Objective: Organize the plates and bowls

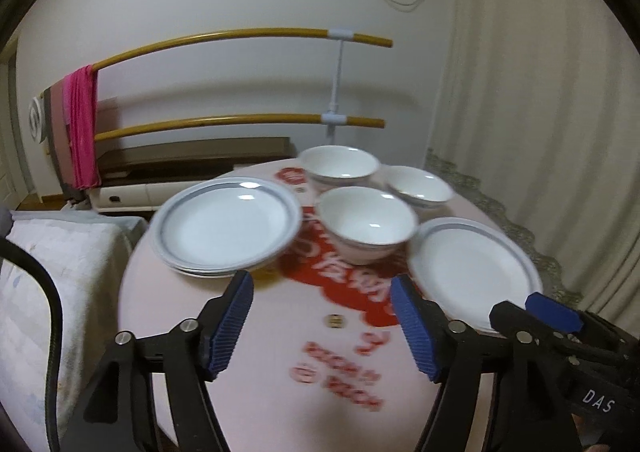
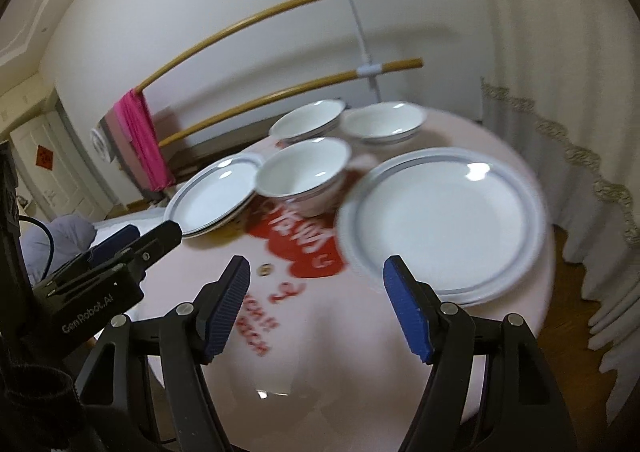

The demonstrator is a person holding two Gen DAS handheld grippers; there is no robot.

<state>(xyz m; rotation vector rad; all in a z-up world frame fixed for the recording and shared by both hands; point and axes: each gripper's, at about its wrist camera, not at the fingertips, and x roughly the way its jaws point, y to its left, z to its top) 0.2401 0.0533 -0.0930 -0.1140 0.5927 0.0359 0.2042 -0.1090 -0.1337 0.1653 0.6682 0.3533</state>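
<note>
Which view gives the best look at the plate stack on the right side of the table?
The right wrist view: the right plate stack sits large and whole, layered rims visible. The left wrist view shows it smaller at the side, its near edge hidden behind the claws.

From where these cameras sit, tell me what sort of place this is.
Probably a room in a home, perhaps a bedroom used for eating. A round table holds plates and bowls, a clothes rack with a pink cloth stands by the wall, and lace-edged curtains hang at the right.
</note>
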